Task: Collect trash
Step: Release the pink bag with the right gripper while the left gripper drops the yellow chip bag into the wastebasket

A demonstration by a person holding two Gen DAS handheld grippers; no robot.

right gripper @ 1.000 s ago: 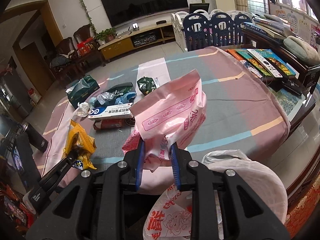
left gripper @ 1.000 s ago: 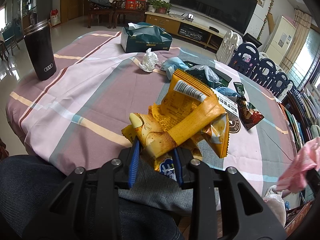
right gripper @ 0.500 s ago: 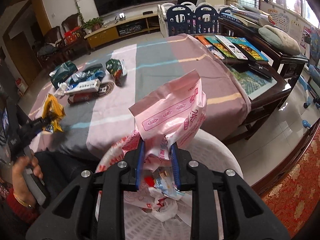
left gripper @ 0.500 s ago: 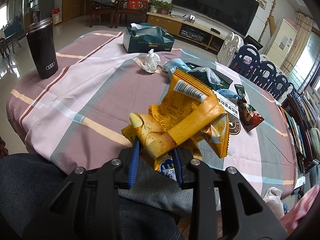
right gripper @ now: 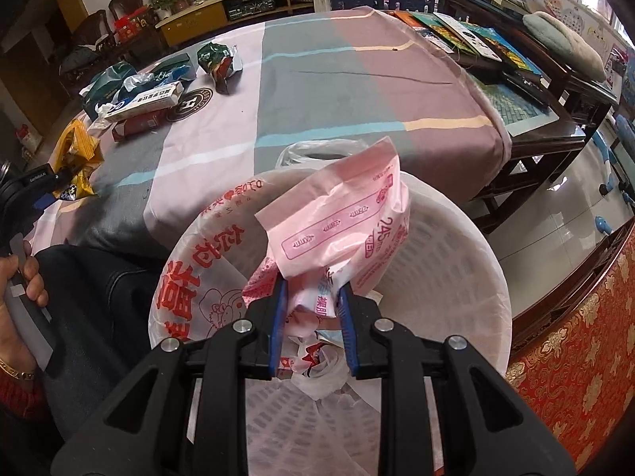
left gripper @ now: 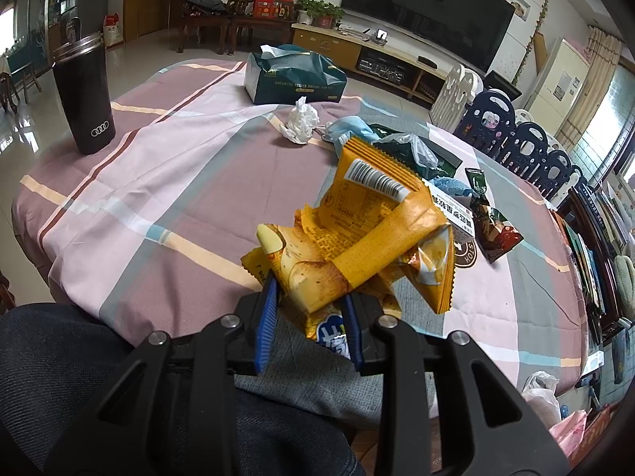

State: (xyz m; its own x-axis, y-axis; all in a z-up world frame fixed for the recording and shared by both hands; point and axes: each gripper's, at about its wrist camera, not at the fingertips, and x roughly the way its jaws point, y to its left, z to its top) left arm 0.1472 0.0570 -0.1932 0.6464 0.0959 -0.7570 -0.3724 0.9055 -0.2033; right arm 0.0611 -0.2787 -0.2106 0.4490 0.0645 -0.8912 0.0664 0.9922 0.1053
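Right gripper [right gripper: 310, 309]: pinching pink wrapper [right gripper: 341, 222] over white bin [right gripper: 468, 261], near table [right gripper: 357, 91] edge. Left gripper [left gripper: 310, 317]: pinching yellow snack bag [left gripper: 357, 238] above table's near side. More trash far centre; black cup [left gripper: 85, 95] far left.

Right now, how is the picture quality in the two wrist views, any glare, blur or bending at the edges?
Left wrist view: sharp; strong fisheye curving of the round table's striped pink and grey cloth; window glare on the glossy floor; black corners. Right wrist view: crumpled pink plastic packet and white mesh waste basket crisp; bright window top right, dim left side.
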